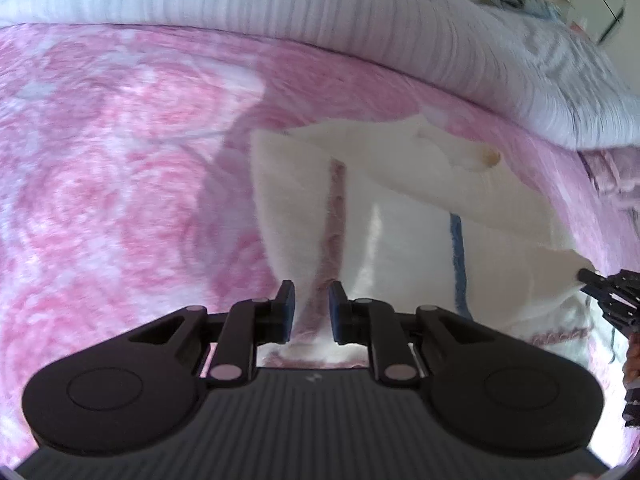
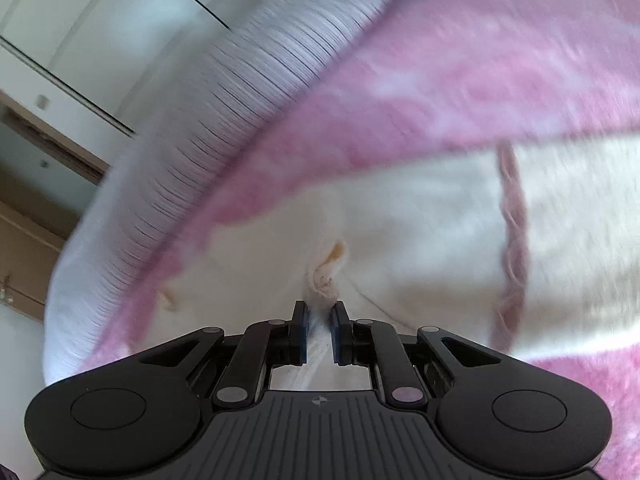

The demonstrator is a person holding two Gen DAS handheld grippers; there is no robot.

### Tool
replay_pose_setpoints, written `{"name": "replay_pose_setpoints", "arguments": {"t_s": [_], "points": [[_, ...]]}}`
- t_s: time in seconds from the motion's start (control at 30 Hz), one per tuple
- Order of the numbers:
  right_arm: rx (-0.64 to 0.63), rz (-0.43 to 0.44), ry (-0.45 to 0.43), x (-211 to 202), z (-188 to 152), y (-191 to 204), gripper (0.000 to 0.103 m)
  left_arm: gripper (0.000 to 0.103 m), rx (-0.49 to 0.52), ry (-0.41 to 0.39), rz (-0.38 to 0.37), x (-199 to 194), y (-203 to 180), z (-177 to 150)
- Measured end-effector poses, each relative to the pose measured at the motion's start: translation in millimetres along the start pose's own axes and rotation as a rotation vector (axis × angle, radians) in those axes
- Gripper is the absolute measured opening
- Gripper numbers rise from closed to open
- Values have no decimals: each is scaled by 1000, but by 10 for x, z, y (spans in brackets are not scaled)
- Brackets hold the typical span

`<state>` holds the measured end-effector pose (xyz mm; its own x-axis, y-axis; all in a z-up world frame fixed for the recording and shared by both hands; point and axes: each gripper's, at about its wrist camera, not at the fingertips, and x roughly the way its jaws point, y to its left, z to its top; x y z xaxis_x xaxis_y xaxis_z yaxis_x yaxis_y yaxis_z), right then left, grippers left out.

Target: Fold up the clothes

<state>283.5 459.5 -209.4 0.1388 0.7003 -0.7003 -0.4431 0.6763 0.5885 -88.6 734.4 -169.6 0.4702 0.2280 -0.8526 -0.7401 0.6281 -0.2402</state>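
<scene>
A cream fleecy garment with pink and blue yarn stripes (image 1: 400, 216) lies spread on a pink-and-white rose-patterned plush blanket (image 1: 112, 168), with a pale lilac ribbed quilt (image 1: 320, 12) bunched along the far side. The left gripper (image 1: 311, 308) sits at the garment's near edge, its blue pads (image 1: 287, 312) narrowly apart with a fold of cream fabric and the pink stripe running between them; they appear to pinch it, though contact is hard to confirm. The right gripper (image 2: 319, 332) has its pads almost together on a thin ridge of the same garment (image 2: 400, 216), and a small puckered tuft stands just beyond its tips. In the left view it shows at the garment's right edge (image 1: 600, 284).

Judging from this, the step in hand is a two-point hold on one edge, ready for a fold. The next move likely calls for lifting both grippers together and carrying the edge far across the garment, keeping tension even so the fleece lands flat.
</scene>
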Motion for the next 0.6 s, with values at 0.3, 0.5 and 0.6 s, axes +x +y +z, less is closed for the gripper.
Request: {"name": "replay_pose_setpoints", "arguments": {"t_s": [0.3,0.5,0.6], "points": [[-49,-158,24,-31,-51,-8,23,14,115,2,113,68,-205,-80],[-88,-141,93,41,-101,-106,25,16,120,59,185,284,-271,-183],[-35,-82,120,-99,-41,-217,25,14,152,56,197,158,-410,-161]]}}
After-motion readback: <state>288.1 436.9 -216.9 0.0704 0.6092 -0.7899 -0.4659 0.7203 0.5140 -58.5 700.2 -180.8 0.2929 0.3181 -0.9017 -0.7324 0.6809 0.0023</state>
